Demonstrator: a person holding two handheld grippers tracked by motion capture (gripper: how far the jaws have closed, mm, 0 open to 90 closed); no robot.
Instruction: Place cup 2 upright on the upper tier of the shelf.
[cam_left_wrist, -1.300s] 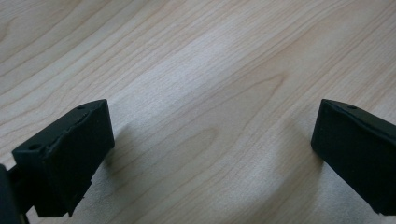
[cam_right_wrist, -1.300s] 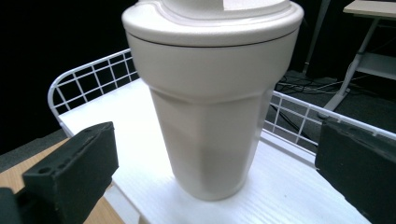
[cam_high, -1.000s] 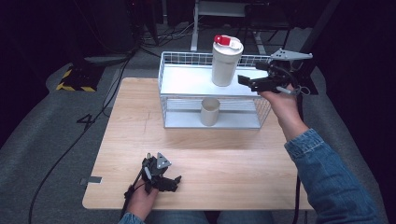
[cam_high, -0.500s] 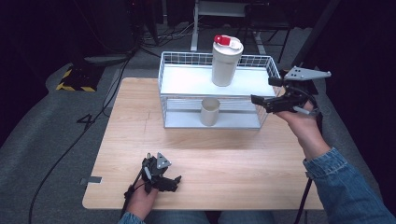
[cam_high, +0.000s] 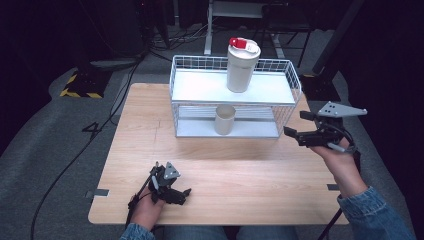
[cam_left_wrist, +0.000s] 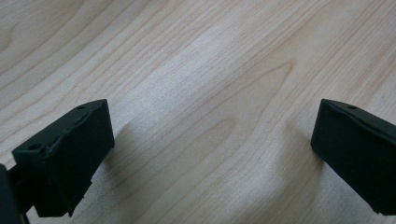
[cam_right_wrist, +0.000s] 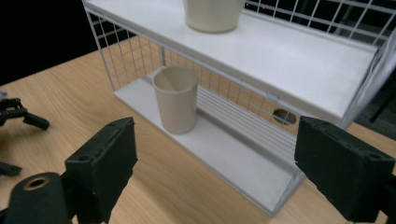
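The work looks to be at an early stage. The beige cup stands upright and untouched on the lower shelf of the white wire rack, near the shelf's middle, with its open mouth up. A tall cream canister with a red lid stands on the top shelf, a little right of the cup's position.

The right gripper hangs just off the rack's right end, level with the lower shelf and pointed toward the cup, but well short of it. Its jaws have just been closing, yet the right gripper view shows them apart with nothing between them. My judgement is that reaching in, gripping the cup and lifting it out all remain to be done.

The left gripper rests low over the near edge of the wooden table, well apart from the rack. Its 2 jaws stand wide apart over bare wood.

Some things are hard to read. The right gripper view cuts the canister off above its base. From the high view the rack's wires and top shelf mask the back of the lower shelf. The cup's inside shows only partly, and it looks empty. The room around the table is too dark to make out beyond cables and a striped floor marker.
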